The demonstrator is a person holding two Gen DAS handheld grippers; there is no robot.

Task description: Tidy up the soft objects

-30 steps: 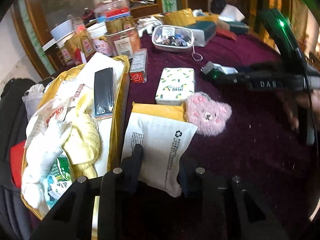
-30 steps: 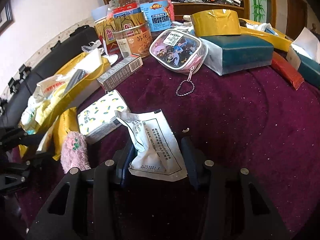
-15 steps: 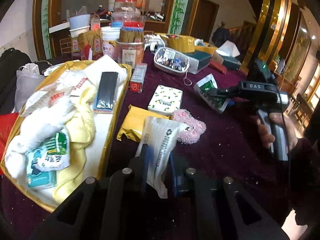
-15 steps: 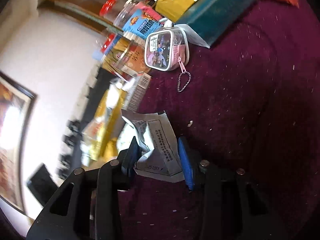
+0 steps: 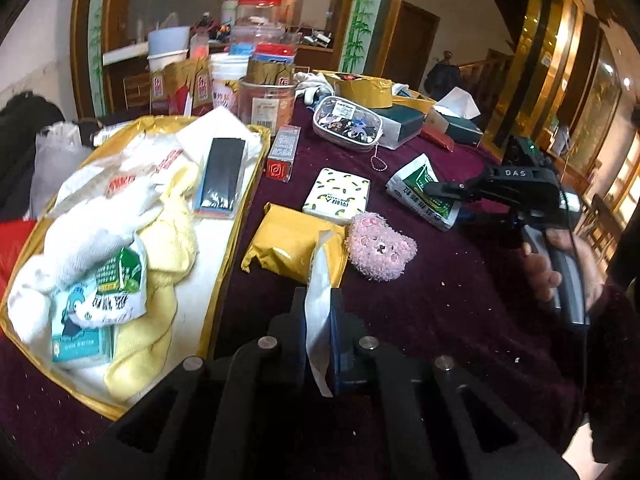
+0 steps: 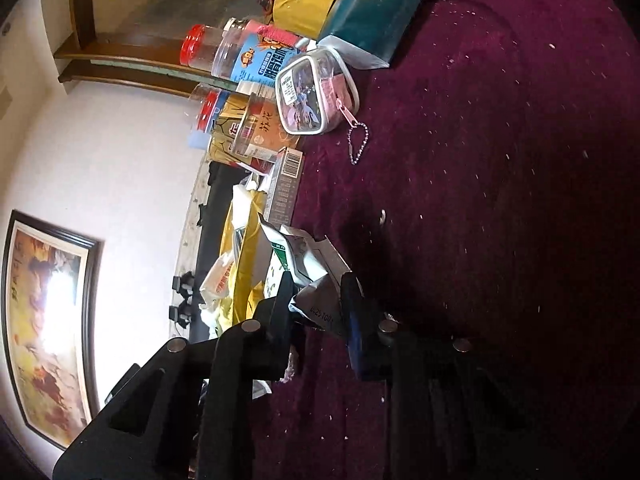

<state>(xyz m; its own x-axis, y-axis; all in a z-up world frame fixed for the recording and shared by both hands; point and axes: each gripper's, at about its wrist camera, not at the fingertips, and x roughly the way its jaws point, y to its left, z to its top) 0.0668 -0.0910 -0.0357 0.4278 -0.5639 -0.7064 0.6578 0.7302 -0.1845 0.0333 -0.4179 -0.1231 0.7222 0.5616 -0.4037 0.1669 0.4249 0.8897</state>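
My left gripper (image 5: 318,300) is shut on a white paper packet (image 5: 318,280), held edge-on above the purple tablecloth (image 5: 440,320). My right gripper (image 6: 316,284) is shut on a green-and-white crumpled packet (image 6: 308,264) and is rolled sideways; it also shows in the left wrist view (image 5: 430,194) with the packet (image 5: 424,192) lifted off the cloth. A pink plush bear (image 5: 380,250), a yellow padded mailer (image 5: 290,242) and a lemon-print tissue pack (image 5: 338,196) lie on the cloth. A yellow-rimmed tray (image 5: 236,240) at left holds white and yellow cloths and packets.
Jars and tins (image 5: 264,92) stand at the back. A clear zip pouch with a bead chain (image 5: 346,124), a teal box (image 5: 400,124) and a small red-ended carton (image 5: 284,152) lie behind the soft things. A black bar (image 5: 220,176) lies in the tray.
Both grippers have lifted their packets off the cloth. The left packet has turned edge-on. The right gripper has rolled onto its side.
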